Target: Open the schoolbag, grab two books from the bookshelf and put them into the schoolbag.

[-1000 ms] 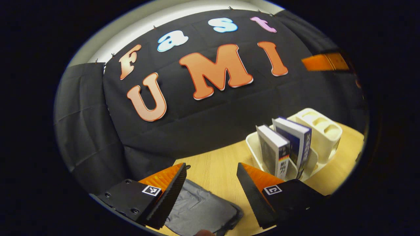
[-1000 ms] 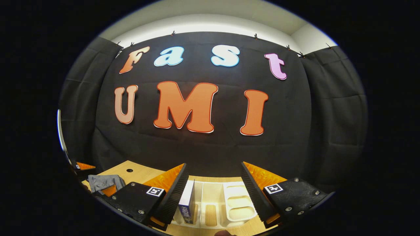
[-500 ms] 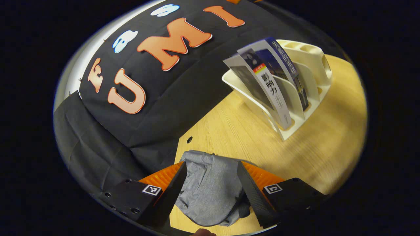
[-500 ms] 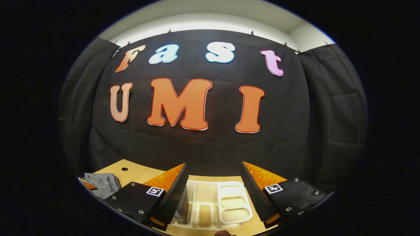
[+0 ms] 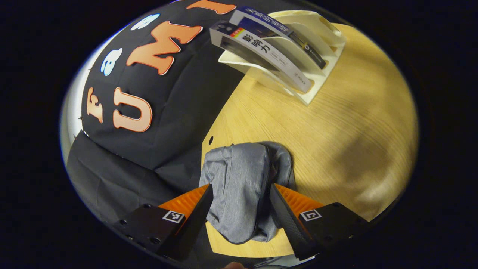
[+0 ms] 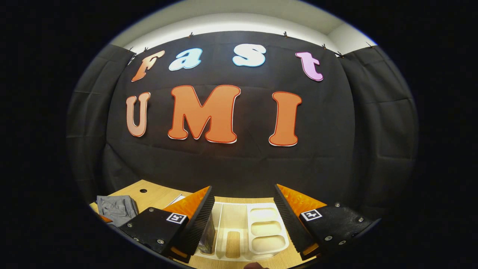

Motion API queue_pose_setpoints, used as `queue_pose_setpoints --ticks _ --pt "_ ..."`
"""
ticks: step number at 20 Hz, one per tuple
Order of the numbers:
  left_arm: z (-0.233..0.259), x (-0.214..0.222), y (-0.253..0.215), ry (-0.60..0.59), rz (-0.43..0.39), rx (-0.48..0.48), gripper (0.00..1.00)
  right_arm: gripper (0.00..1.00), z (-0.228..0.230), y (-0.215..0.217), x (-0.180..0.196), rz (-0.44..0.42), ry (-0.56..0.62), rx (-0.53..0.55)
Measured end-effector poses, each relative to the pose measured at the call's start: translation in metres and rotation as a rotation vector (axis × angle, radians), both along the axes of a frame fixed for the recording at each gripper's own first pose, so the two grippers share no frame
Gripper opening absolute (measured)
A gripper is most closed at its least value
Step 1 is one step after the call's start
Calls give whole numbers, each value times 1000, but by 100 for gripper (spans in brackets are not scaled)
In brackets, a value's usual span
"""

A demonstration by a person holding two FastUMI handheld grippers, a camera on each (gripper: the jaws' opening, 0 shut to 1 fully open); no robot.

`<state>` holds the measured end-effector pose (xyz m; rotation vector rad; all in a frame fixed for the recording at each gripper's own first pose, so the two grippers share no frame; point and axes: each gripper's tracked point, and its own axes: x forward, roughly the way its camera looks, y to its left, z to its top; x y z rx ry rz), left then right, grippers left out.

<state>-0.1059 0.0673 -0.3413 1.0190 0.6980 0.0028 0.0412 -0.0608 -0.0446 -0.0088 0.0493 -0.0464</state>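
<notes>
A staged recording booth: black cloth wall (image 6: 239,164) behind a pale wooden worktop (image 5: 336,123).

One grey schoolbag (image 5: 239,190) lies on one wooden table (image 5: 347,142). One cream bookshelf (image 5: 298,48) holds two books (image 5: 261,45). Two grippers are in view, left gripper (image 5: 241,201) and right gripper (image 6: 242,203)

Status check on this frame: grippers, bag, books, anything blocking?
Left gripper open, poised over grey schoolbag, not gripping. Right gripper open above bookshelf. Two books in the shelf. Nothing in the way.
</notes>
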Motion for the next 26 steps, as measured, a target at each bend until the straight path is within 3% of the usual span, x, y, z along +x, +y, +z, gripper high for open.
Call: queue_pose_setpoints --ticks 6,12,15,18,20,22,26 --pt "7 8 30 -79 70 115 91 95 -7 -15 -5 -16 10 14" --pt "1 33 42 -85 118 98 82 95 -5 -29 -8 -32 8 14" --pt "8 45 49 -90 127 21 69 95 -4 -30 -10 -25 9 -3" --pt "14 43 50 -75 117 -66 48 95 -3 -33 -8 -30 -1 -16" --pt "25 45 52 -77 110 -114 19 95 -5 -31 -8 -35 6 -10" --pt "25 47 52 -38 111 -205 12 95 -6 -28 -11 -34 15 -2" --pt "36 56 53 19 106 -384 8 95 -10 -8 -20 -41 46 6"
